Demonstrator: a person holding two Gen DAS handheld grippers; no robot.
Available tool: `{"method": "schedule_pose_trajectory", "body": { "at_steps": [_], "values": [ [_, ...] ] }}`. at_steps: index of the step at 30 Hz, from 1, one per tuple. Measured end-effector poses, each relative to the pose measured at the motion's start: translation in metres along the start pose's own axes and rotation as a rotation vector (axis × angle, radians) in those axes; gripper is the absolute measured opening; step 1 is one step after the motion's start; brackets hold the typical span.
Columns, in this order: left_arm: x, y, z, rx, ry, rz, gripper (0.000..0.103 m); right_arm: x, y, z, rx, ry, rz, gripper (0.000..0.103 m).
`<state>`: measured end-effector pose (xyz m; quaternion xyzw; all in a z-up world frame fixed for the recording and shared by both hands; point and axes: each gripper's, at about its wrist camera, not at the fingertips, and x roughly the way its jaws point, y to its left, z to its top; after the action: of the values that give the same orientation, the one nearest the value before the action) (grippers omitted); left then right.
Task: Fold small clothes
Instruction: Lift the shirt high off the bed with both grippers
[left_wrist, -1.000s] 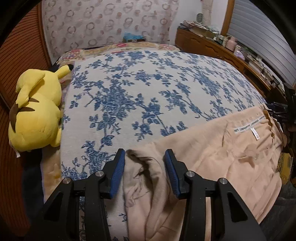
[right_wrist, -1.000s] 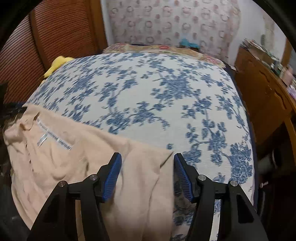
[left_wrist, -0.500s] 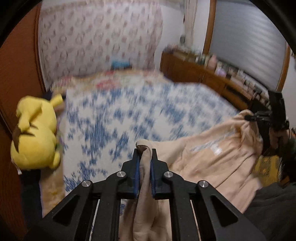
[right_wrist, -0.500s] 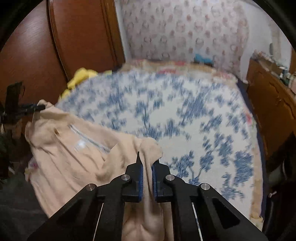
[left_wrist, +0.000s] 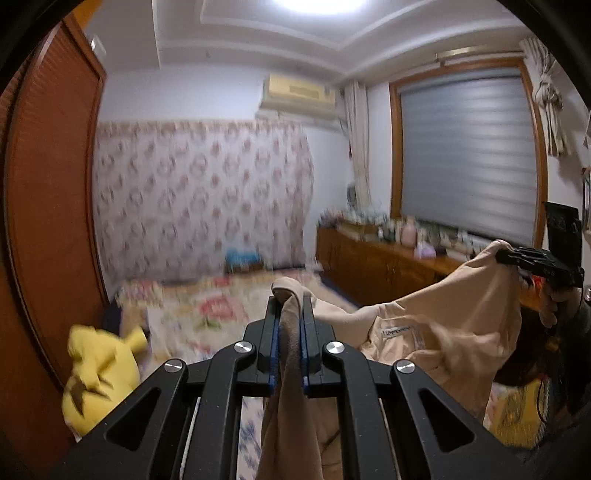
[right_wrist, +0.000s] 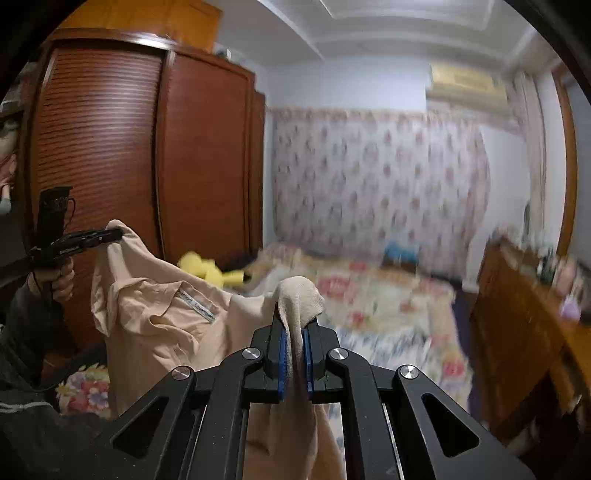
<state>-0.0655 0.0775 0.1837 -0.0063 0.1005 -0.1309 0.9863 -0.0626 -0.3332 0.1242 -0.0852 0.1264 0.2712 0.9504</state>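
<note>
Yellow plush toy (left_wrist: 99, 373) on floral bed (left_wrist: 207, 314), wooden wardrobe (right_wrist: 147, 155), air conditioner (left_wrist: 299, 92), window blind (left_wrist: 469, 155)

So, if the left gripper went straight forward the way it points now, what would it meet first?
Probably nothing near: the left gripper, shut on the beige garment, points over the bed toward the floral wall covering. Depth is unclear.

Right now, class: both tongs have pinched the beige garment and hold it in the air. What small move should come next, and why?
Probably lower it flat onto the bed. The left tongs and right tongs each pinch an edge of the beige garment, which hangs sagging between them above the bed, so folding needs a flat surface.
</note>
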Motion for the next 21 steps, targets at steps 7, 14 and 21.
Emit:
{"method": "schedule_pose_trajectory", "body": {
  "at_steps": [7, 14, 21],
  "values": [
    [-0.043, 0.002, 0.073, 0.06, -0.188, 0.07, 0.01, -0.058, 0.003, 0.079, -0.112, -0.147, -0.086, 0.007],
    [-0.079, 0.012, 0.119, 0.089, -0.316, 0.144, 0.01, -0.107, -0.002, 0.14, -0.135, -0.254, -0.149, 0.007],
    [-0.082, 0.017, 0.122, 0.109, -0.346, 0.185, 0.01, -0.128, 0.017, 0.144, -0.158, -0.301, -0.174, 0.007]
  ]
}}
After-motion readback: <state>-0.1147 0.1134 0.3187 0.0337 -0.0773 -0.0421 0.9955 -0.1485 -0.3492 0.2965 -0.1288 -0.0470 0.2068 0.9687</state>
